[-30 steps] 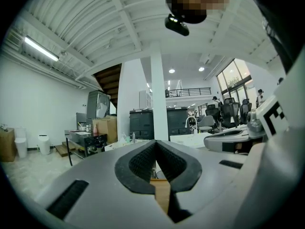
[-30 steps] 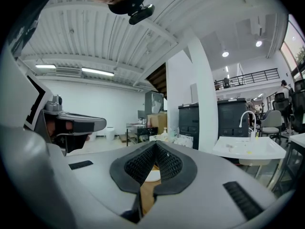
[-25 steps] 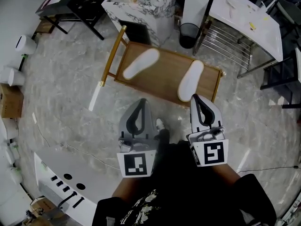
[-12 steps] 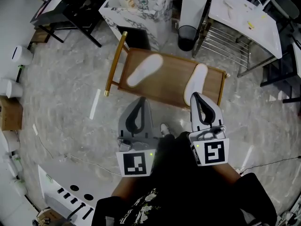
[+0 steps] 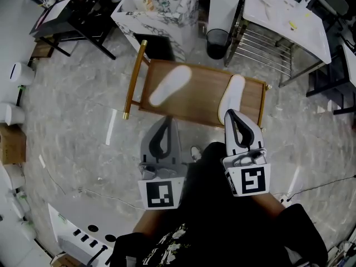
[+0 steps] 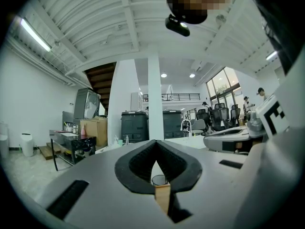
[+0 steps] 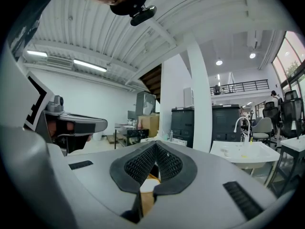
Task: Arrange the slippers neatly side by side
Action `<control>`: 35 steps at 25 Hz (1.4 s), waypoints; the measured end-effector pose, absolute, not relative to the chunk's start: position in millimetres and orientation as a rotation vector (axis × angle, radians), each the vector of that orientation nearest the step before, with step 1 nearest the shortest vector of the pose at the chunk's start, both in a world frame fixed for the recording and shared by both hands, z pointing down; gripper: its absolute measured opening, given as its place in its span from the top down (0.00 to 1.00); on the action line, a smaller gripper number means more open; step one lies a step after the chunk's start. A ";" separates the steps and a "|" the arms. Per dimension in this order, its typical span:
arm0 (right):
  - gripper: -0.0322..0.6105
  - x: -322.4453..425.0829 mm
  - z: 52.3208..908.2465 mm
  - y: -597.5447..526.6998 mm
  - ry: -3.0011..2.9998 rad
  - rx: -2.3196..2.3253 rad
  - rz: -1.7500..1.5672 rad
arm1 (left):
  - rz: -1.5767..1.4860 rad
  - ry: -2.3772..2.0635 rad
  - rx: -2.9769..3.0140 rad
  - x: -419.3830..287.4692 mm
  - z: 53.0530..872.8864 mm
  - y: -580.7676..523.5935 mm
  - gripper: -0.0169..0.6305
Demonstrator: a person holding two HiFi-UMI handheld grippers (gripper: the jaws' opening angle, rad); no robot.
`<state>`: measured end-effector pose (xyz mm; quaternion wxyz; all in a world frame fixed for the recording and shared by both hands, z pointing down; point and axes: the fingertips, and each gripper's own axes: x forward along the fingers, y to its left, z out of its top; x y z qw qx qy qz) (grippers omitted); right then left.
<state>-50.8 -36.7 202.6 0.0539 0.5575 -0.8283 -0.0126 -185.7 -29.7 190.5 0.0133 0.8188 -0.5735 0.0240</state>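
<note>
Two white slippers lie apart on a low wooden table [image 5: 194, 102] with a brass rail. The left slipper [image 5: 169, 85] lies at a slant near the table's left end. The right slipper [image 5: 233, 95] lies near the right end, its near end hidden behind my right gripper [image 5: 231, 114]. That gripper is shut and empty, held above the table's front edge. My left gripper [image 5: 166, 120] is shut and empty too, just short of the table's front edge. In the gripper views both pairs of jaws [image 6: 156, 144] [image 7: 155, 147] meet at the tips and point level across the room.
A black waste bin [image 5: 217, 42] and a marbled box [image 5: 158, 10] stand behind the table. A white table with a wire rack [image 5: 281, 24] is at the back right. A black desk [image 5: 78, 13] is at the back left. A cable [image 5: 322, 185] lies on the floor.
The head view has drifted a little, so the table and slippers sit slightly further right in it. Both grippers keep their place and stay shut.
</note>
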 end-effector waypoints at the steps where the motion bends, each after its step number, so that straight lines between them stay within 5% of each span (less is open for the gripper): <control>1: 0.95 -49.9 203.1 -37.2 -2.512 1.699 -0.034 | 0.076 -1.780 2.552 -184.9 191.5 -30.9 0.97; 35: 0.95 26.5 250.8 -138.0 -2.439 1.741 0.230 | 0.342 -1.610 2.561 -99.2 231.0 -134.8 0.97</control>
